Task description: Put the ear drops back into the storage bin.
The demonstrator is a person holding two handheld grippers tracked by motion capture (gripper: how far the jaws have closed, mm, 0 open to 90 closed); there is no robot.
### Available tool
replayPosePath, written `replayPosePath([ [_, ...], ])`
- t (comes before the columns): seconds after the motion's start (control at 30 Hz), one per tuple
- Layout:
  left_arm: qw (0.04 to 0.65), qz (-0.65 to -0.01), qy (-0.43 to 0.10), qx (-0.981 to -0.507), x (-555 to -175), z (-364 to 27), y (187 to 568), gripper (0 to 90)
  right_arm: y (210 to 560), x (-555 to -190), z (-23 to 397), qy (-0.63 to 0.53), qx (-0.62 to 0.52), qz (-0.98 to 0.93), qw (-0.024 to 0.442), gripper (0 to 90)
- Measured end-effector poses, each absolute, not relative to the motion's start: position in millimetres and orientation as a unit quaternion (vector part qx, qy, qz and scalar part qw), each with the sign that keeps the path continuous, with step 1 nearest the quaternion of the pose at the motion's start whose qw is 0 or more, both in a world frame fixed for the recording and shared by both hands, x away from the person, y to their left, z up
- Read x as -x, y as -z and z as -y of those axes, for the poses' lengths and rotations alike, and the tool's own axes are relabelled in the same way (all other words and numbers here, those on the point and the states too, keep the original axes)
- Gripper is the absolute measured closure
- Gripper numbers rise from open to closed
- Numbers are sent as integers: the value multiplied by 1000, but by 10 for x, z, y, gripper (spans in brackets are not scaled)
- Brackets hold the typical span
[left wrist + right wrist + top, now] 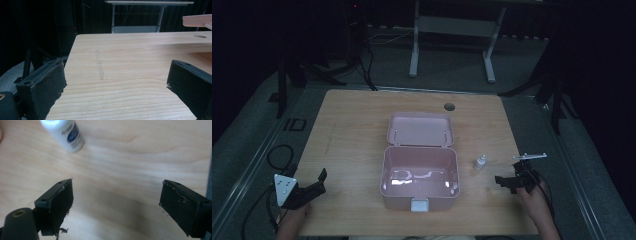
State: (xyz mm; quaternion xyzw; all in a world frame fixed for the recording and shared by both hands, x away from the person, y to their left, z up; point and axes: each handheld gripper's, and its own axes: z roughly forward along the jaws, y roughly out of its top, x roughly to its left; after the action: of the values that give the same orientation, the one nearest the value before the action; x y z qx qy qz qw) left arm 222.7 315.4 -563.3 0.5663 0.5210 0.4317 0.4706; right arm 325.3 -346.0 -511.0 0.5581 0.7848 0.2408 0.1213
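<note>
Now, small white bottle (480, 162) stands on the bench (352, 140) just right of the open pink box (420, 172), w/ the right gripper (507, 181) near it.
Likely light, stiff plastic w/ smooth sides, so prob. slippery & easy to tip; best grip looks like across the label band mid-body, not the narrow cap. Blue label w/ a bit of red in the right gripper view (72, 135), but the writing's too blurred to read. Right gripper: jaws spread wide, nothing between them, bottle ahead & apart. Left gripper (309, 187) sits well left of the box, jaws also spread, empty, over bare bench. Box lid lies back flat behind the box; inside looks empty.
</note>
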Motion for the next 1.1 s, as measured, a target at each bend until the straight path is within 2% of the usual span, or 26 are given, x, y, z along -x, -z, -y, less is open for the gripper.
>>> replayPosePath([
  [0.47,471,-522,-432,-566,-2227,-3154,5633,20,5030,-3221,3382,-131,-515,-846,33,111],
  [1.1,472,-523,-430,-565,-2230,-3158,5633,20,4971,-3180,3168,23,-431,-901,-48,112],
])
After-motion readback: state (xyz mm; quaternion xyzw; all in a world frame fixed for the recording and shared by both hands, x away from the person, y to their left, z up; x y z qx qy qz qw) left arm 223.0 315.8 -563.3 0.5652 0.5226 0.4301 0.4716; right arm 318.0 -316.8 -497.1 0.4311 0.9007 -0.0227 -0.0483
